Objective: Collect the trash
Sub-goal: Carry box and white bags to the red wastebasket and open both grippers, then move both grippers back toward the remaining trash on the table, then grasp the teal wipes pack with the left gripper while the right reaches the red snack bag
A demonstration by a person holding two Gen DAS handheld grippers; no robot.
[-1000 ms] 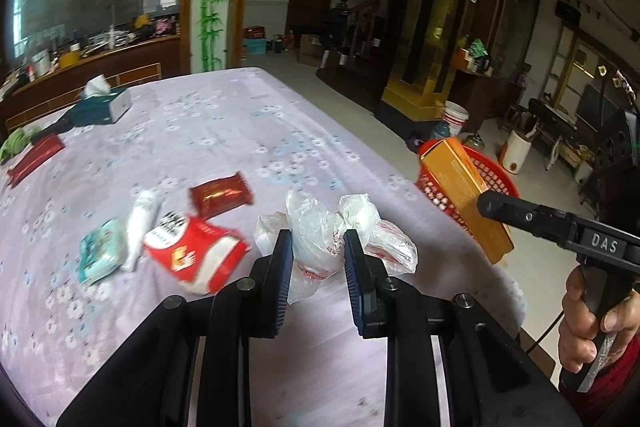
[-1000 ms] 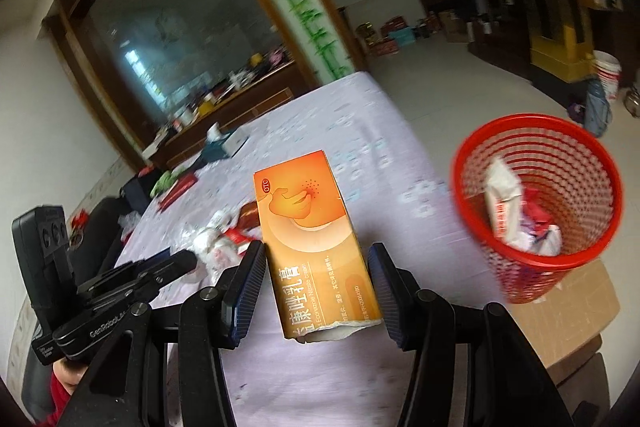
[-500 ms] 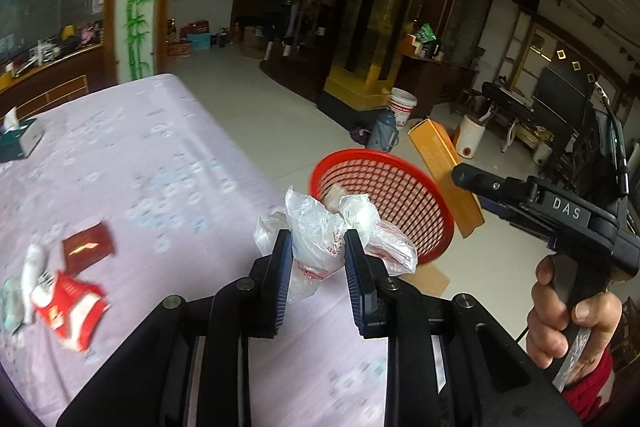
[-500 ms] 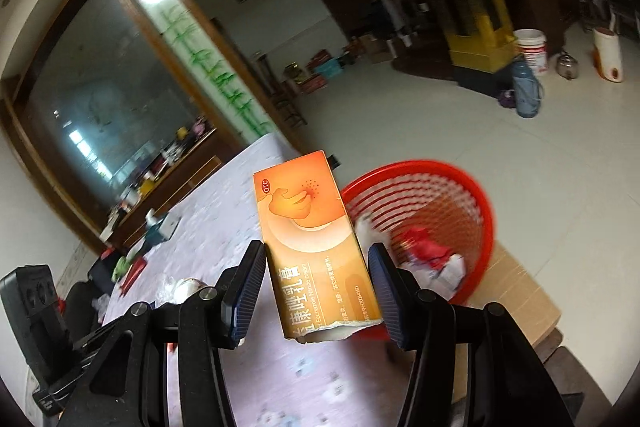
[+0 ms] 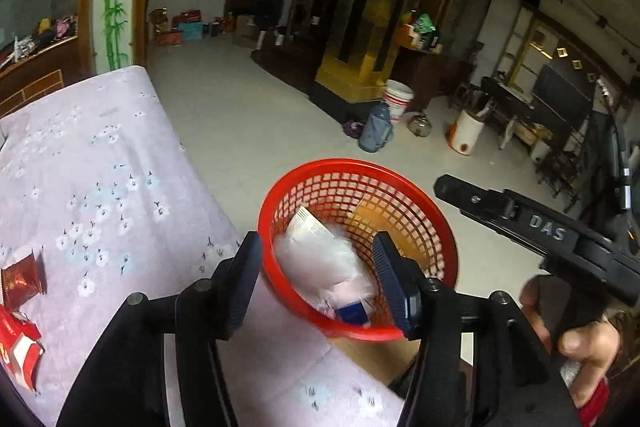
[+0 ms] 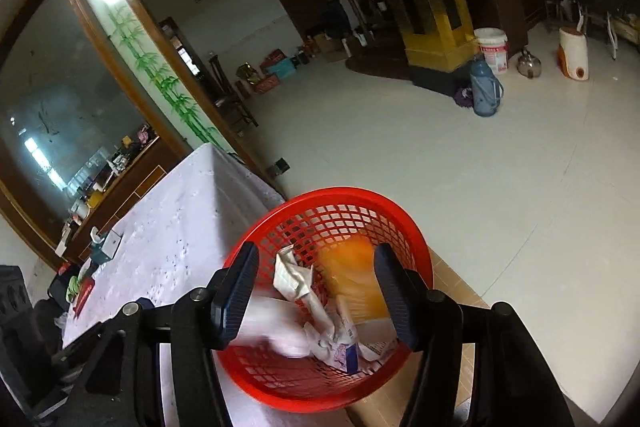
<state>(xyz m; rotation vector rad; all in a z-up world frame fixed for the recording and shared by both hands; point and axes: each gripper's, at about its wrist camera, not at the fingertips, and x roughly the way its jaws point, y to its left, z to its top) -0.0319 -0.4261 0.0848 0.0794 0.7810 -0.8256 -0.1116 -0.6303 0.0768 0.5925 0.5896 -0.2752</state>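
A red mesh basket [image 5: 400,183] [image 6: 360,197] stands on a cardboard box beside the table. Both grippers hang over it with their fingers wide apart. Below my open left gripper [image 5: 318,279] a blurred white plastic bag [image 5: 324,259] is dropping into the basket. Under my open right gripper [image 6: 314,291] the orange carton [image 6: 352,279] is blurred, falling among crumpled white wrappers [image 6: 296,279]. In the left wrist view the right gripper's black body [image 5: 532,227] shows at the right, held by a hand [image 5: 588,347].
The table with the lilac flowered cloth [image 5: 100,187] [image 6: 180,227] lies left of the basket. A dark red packet [image 5: 20,277] and a red-and-white packet [image 5: 16,343] lie at its left edge. A blue jug [image 6: 484,89] and a white bucket [image 6: 492,49] stand on the floor beyond.
Both grippers swung from the table to above the basket and opened. The plastic bag left the left gripper and the orange carton left the right; both are falling into the basket.
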